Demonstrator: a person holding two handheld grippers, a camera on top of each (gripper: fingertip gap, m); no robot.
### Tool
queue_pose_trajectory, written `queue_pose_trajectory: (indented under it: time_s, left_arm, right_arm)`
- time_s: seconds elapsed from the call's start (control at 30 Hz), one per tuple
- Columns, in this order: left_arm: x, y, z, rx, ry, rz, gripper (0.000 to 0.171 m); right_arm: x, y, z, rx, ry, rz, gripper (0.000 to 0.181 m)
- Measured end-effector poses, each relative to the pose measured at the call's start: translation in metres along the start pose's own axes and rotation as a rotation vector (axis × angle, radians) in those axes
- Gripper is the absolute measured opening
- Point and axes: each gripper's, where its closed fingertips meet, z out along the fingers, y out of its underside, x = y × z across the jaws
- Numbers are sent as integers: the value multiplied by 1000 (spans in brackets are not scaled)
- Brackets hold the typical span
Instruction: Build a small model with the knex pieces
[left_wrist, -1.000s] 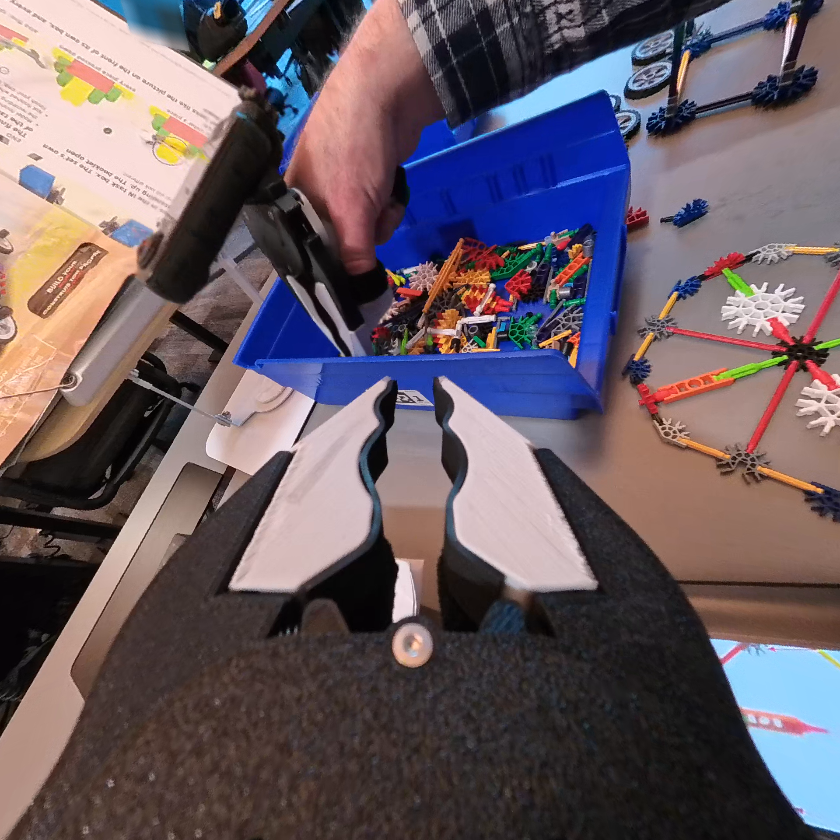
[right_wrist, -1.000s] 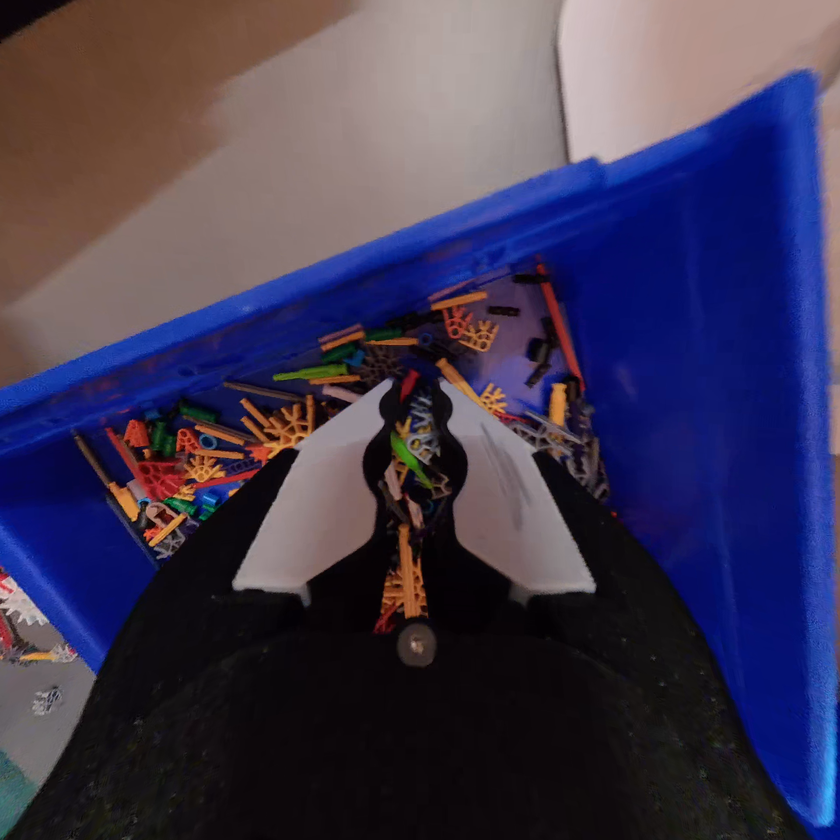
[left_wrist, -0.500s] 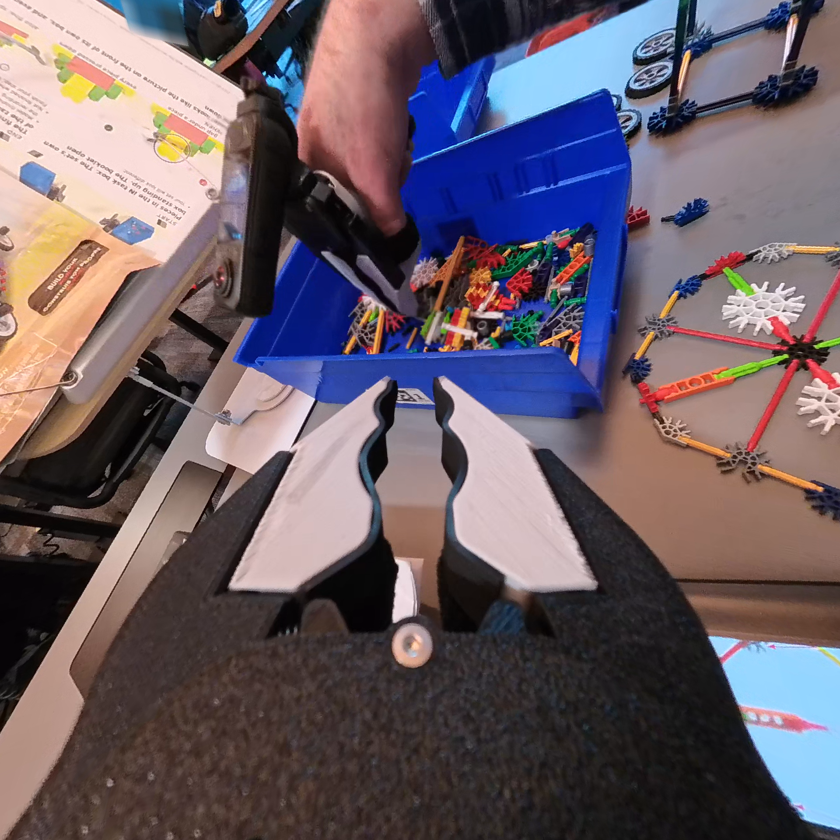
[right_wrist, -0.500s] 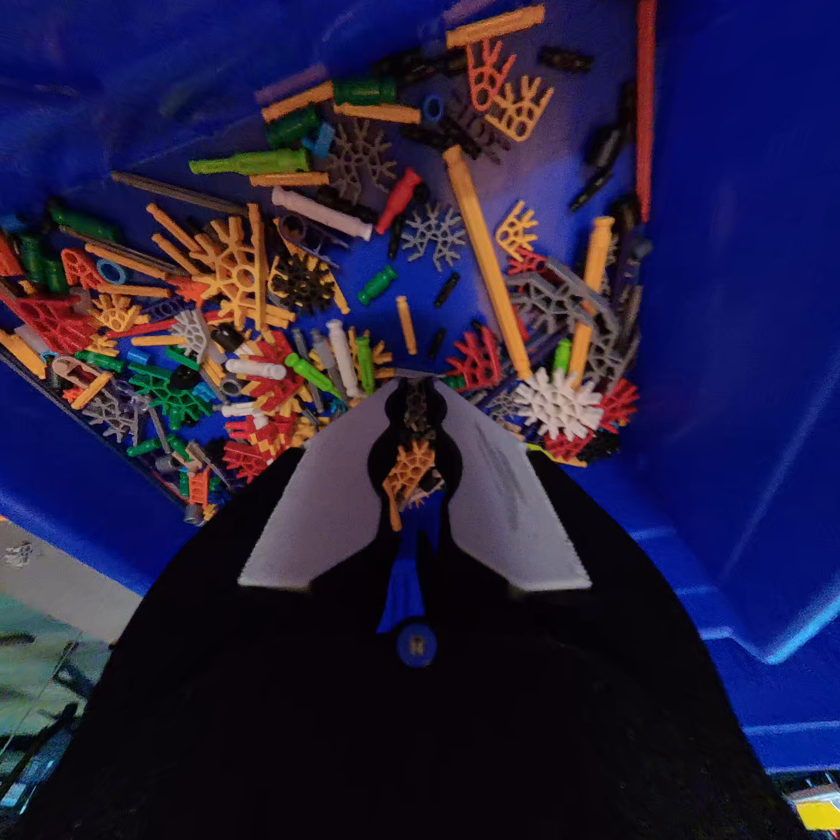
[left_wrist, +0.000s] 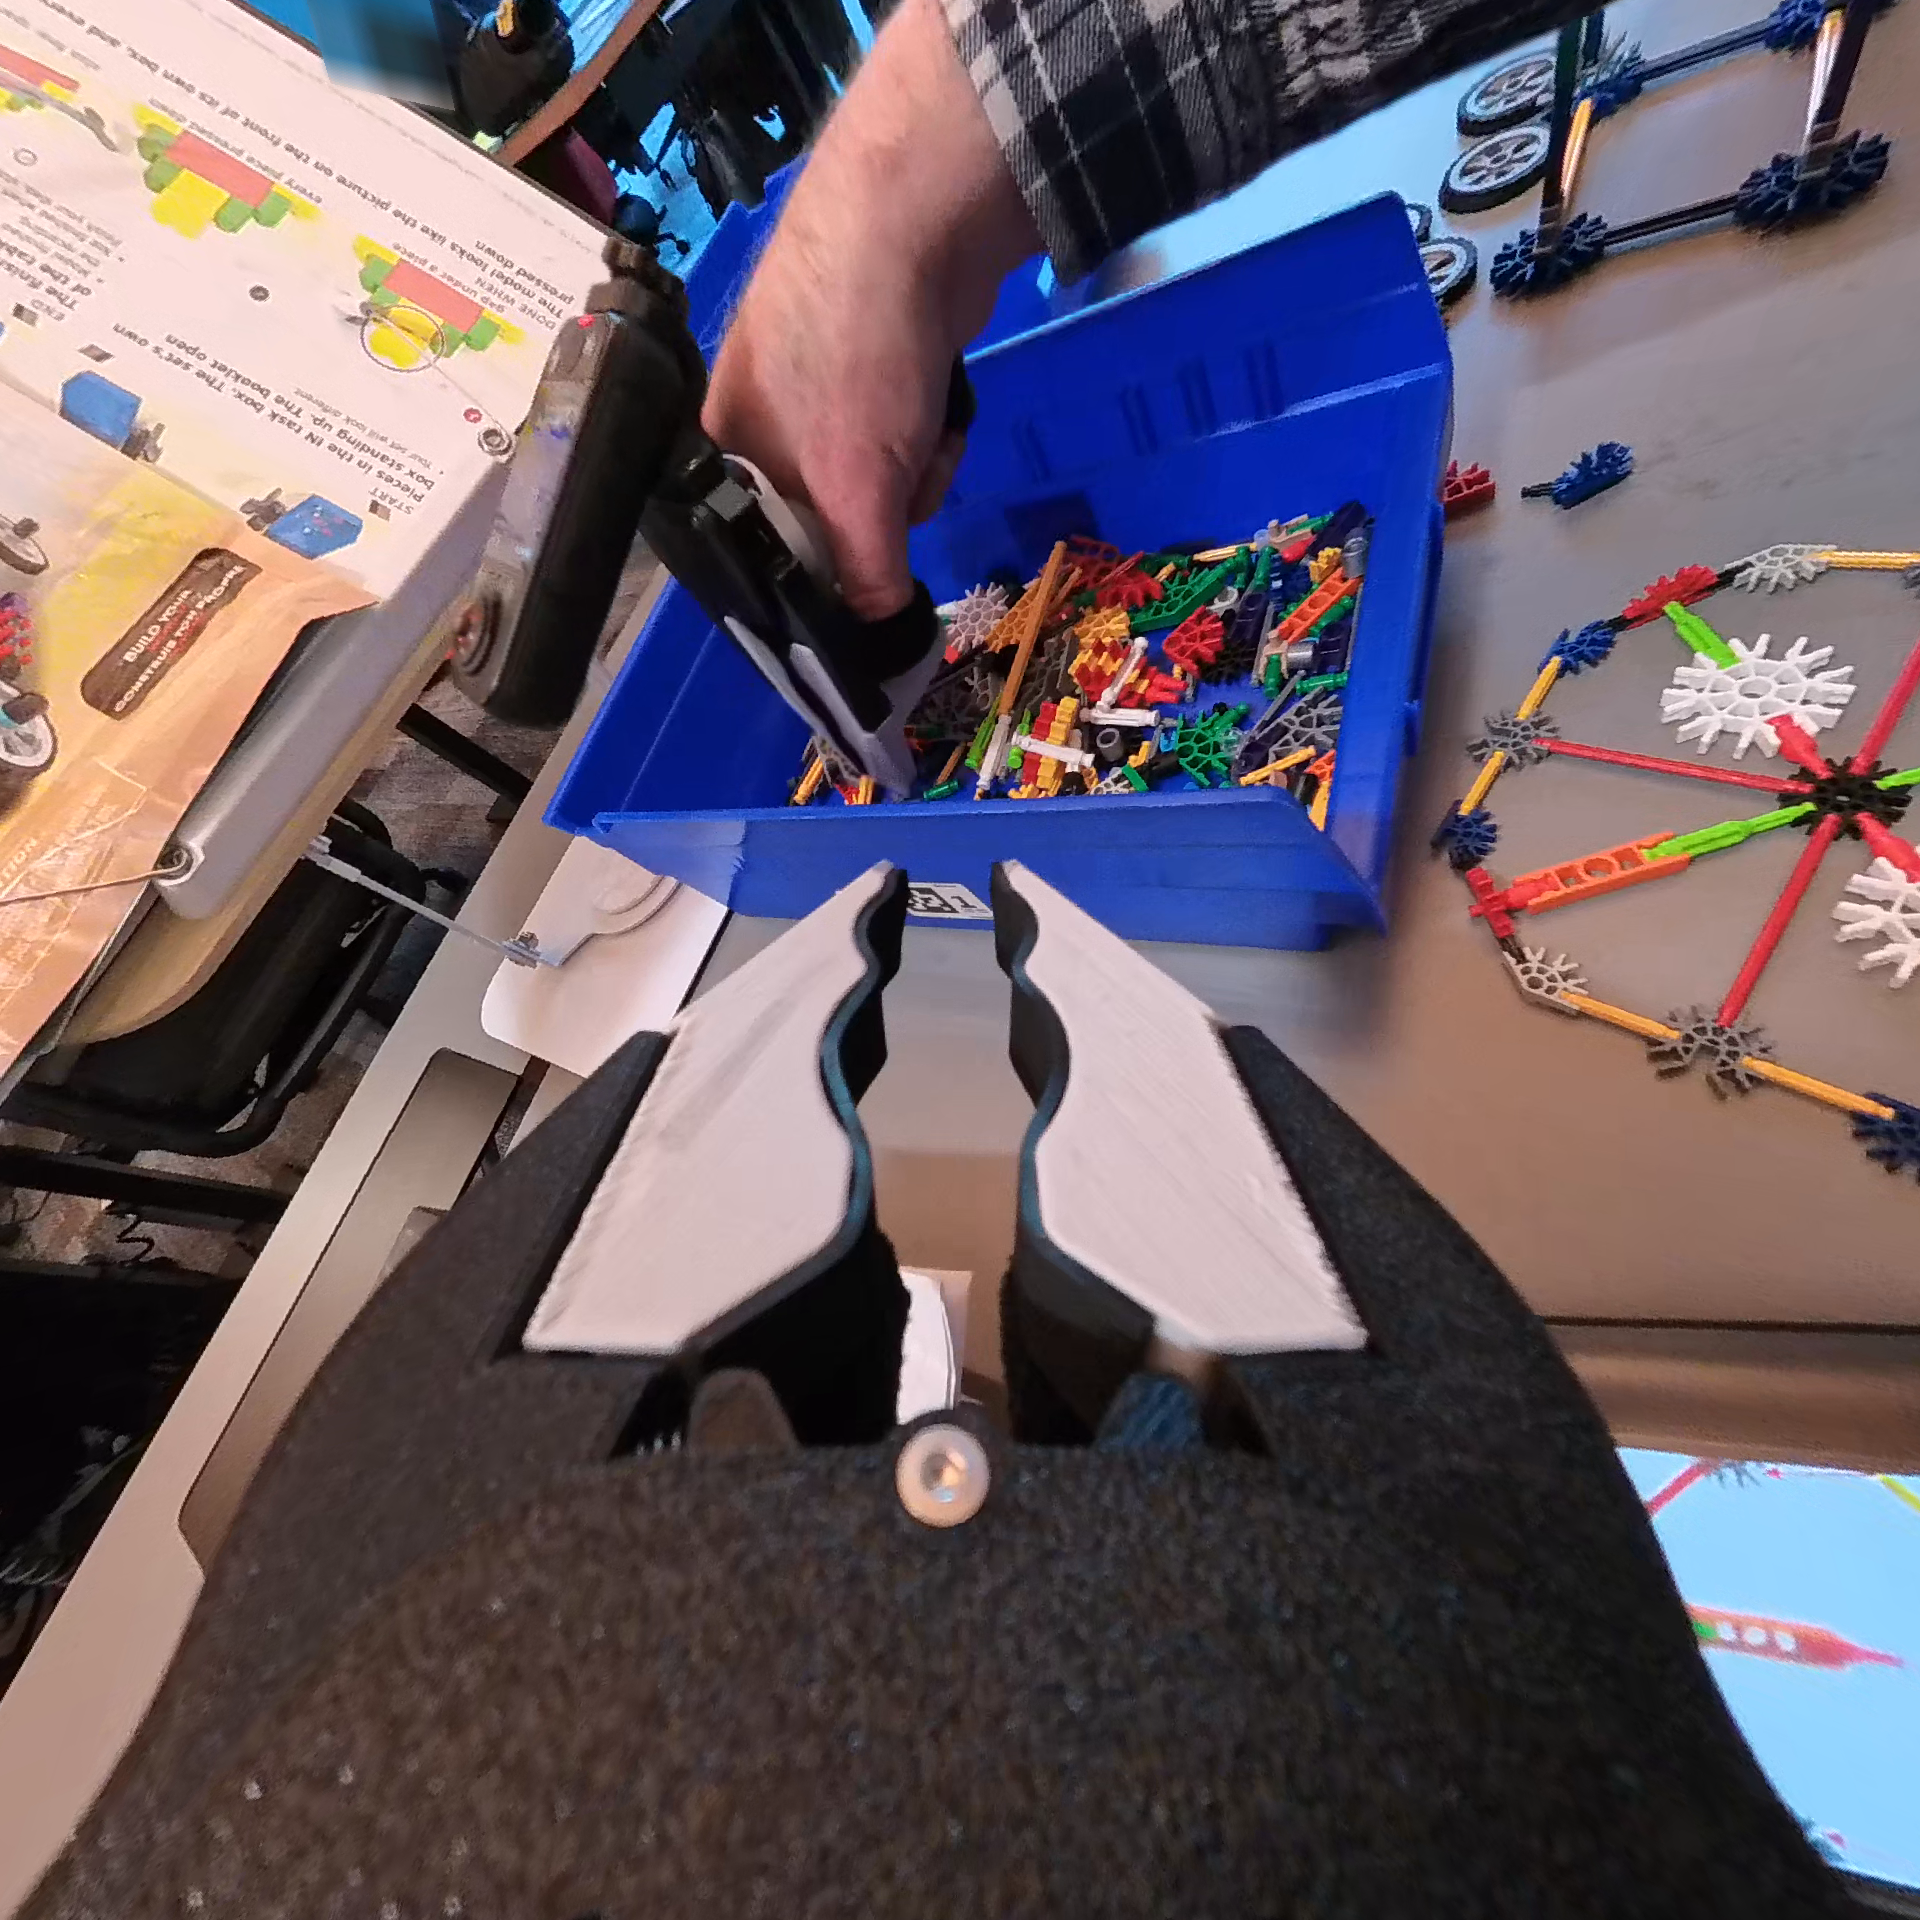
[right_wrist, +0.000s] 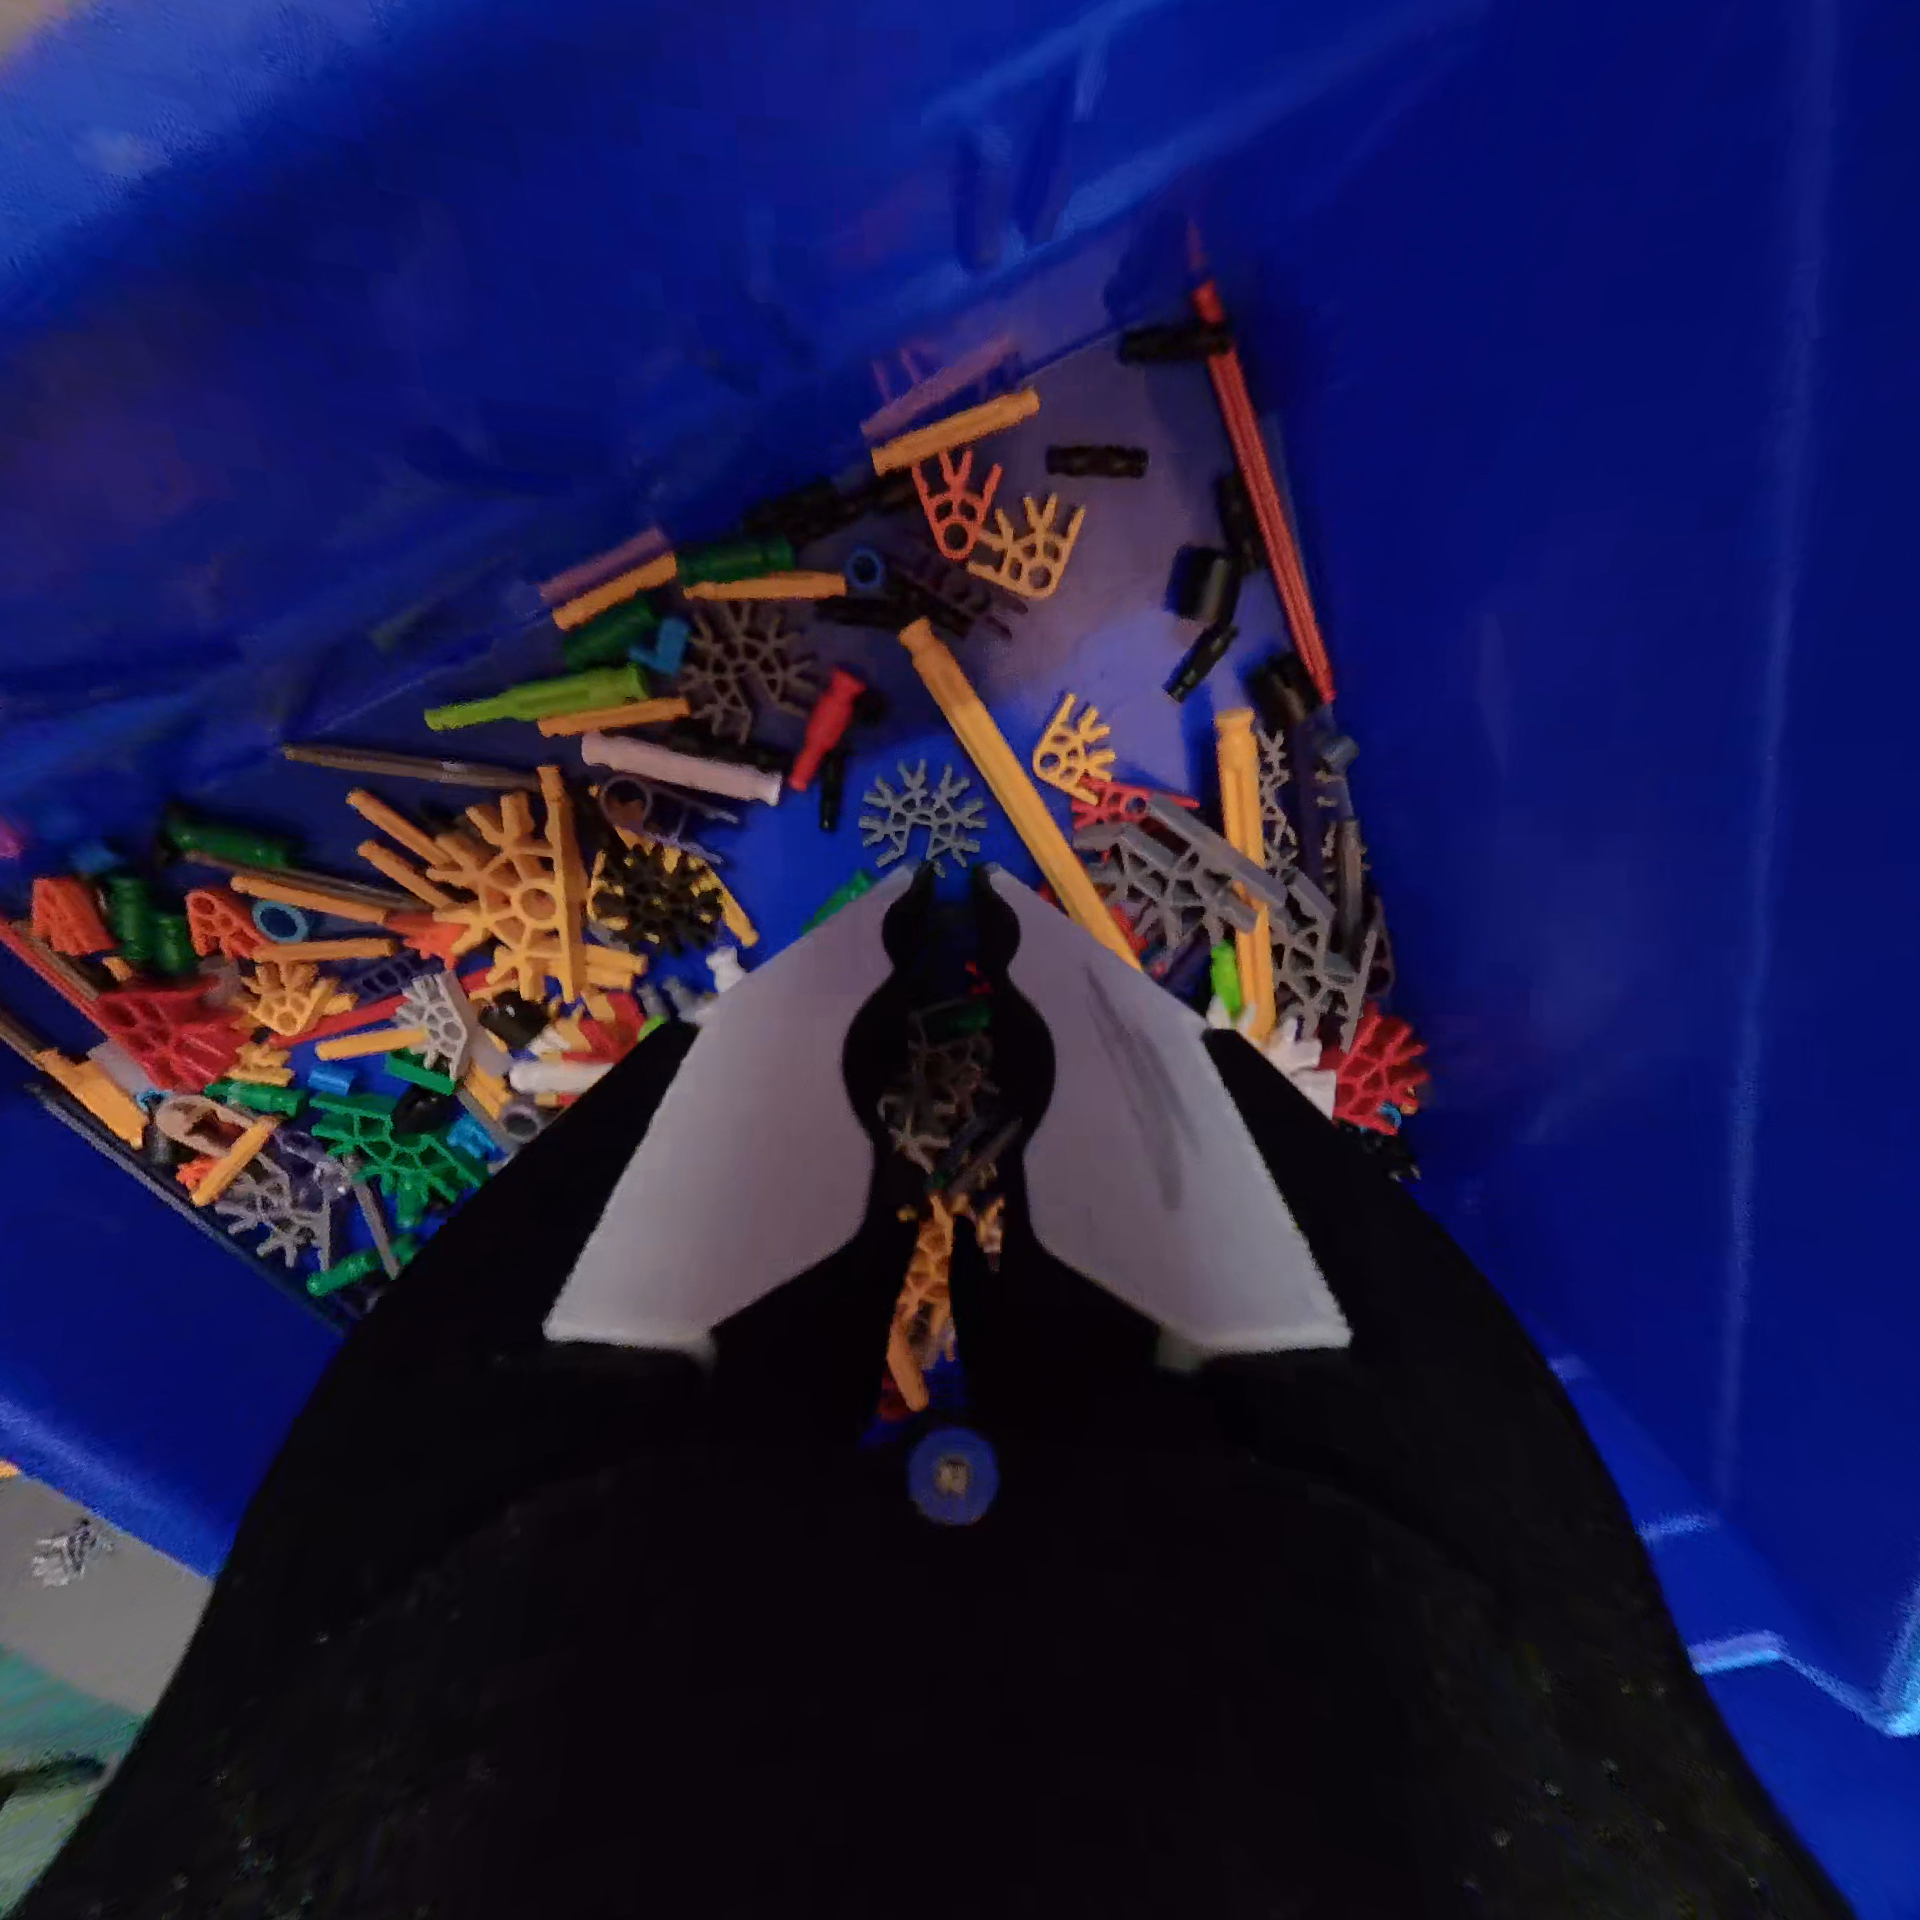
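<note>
To the left of the left gripper (left_wrist: 943, 914), a printed instruction sheet (left_wrist: 197, 343) is seen on a slanted stand, off the table edge. The left gripper is held above the grey table (left_wrist: 1403, 1122) with a narrow gap between its fingertips and nothing between them; the near wall of a blue bin (left_wrist: 1039, 873) lies just ahead of the tips. Inside the bin, a heap of coloured rods and connectors (left_wrist: 1143, 675) is spread over the floor. The right gripper (left_wrist: 883, 769) is gripped by a hand (left_wrist: 862, 405) and is pushed down into the bin's left part, its tips among the pieces. In the right wrist view, the right gripper (right_wrist: 948, 883) shows only a slim gap at the tips, with nothing clearly pinched; a grey snowflake connector (right_wrist: 923, 816) lies just ahead of them and a long yellow rod (right_wrist: 1013, 790) just to their right. Right of the bin, a partly built spoked wheel (left_wrist: 1745, 810) is laid flat on the table.
</note>
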Motion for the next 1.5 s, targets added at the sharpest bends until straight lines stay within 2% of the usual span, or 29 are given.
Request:
queue_pose_trajectory:
  time_s: [0.17,0.53,0.8,0.87,1.1,1.17,1.3,1.5]
  left_arm:
    - [1,0,1,-4,0,3,16]
    - [1,0,0,-3,-1,1,16]
    - [1,0,0,-5,-1,2,16]
    - [1,0,0,-5,-1,1,16]
    - [1,1,0,-7,0,2,16]
    - [1,1,0,-5,0,1,16]
    - [1,1,0,-5,1,-1,16]
    - [1,1,1,-6,2,-1,16]
  right_arm:
    - [-2,-14,-7,66,-24,31,13]
    - [-7,-14,0,51,-12,7,16]
    - [-8,-13,0,50,-17,5,14]
    - [-9,-12,1,43,-22,1,0]
    - [-11,-9,2,33,-27,-9,0]
    - [-9,-10,-2,42,-23,-4,0]
    - [-1,-14,-14,85,-3,21,13]
    - [7,-11,-31,88,11,24,14]
